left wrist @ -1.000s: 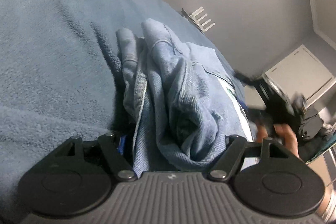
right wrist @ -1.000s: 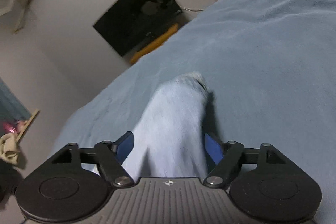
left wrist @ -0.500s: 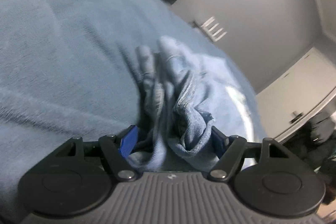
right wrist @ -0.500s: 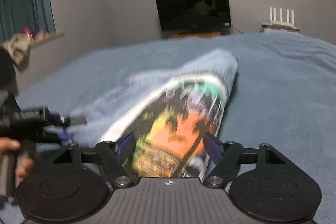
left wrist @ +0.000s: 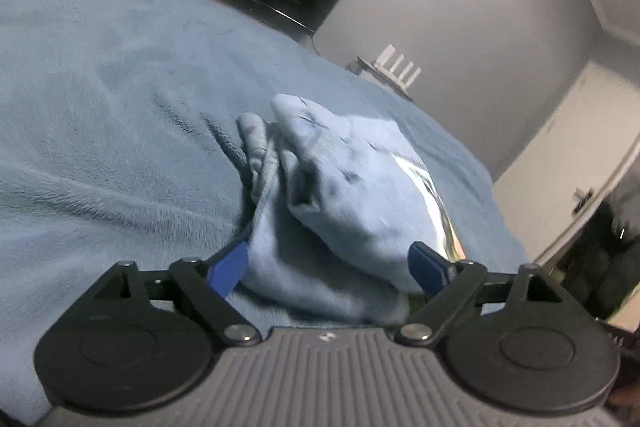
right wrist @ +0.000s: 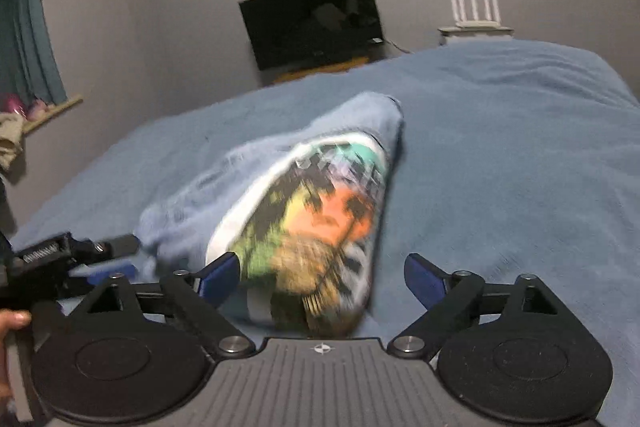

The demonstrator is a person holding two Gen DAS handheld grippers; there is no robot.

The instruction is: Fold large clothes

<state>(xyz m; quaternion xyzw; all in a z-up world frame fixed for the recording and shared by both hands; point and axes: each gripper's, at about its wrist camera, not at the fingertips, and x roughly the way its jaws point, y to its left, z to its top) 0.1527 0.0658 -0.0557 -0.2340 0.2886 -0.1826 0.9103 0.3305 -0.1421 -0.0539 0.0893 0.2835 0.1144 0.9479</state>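
Surroundings, both wrist views: I saw a blue blanket (left wrist: 120, 131) covering the bed; a dark television (right wrist: 312, 23) against the grey wall at twelve o'clock in the right wrist view, at eleven o'clock in the left; a white router (right wrist: 474, 17) with four aerials on a small shelf at one o'clock; a teal curtain (right wrist: 24, 27) at ten o'clock in the right view; a white door (left wrist: 560, 147) at three o'clock in the left view; nothing lay between either camera and the cloth.

Garment: the light-blue shirt (left wrist: 340, 187) lay bundled on the blanket, its folds blurred; its printed panel (right wrist: 316, 223), orange, green and black within a white border, faced the right camera.

Left gripper (left wrist: 330, 267): I had its fingers spread wide; the bundle sat between the blue pads (left wrist: 228, 269), running toward twelve o'clock; the nine o'clock pad looked to touch the cloth, though blur left that uncertain; the three o'clock pad stood just beside it.

Right gripper (right wrist: 320, 277): fingers likewise released; the shirt's near end lay in the gap, close against the nine o'clock pad, well apart from the three o'clock pad; the left gripper's body showed at nine o'clock.
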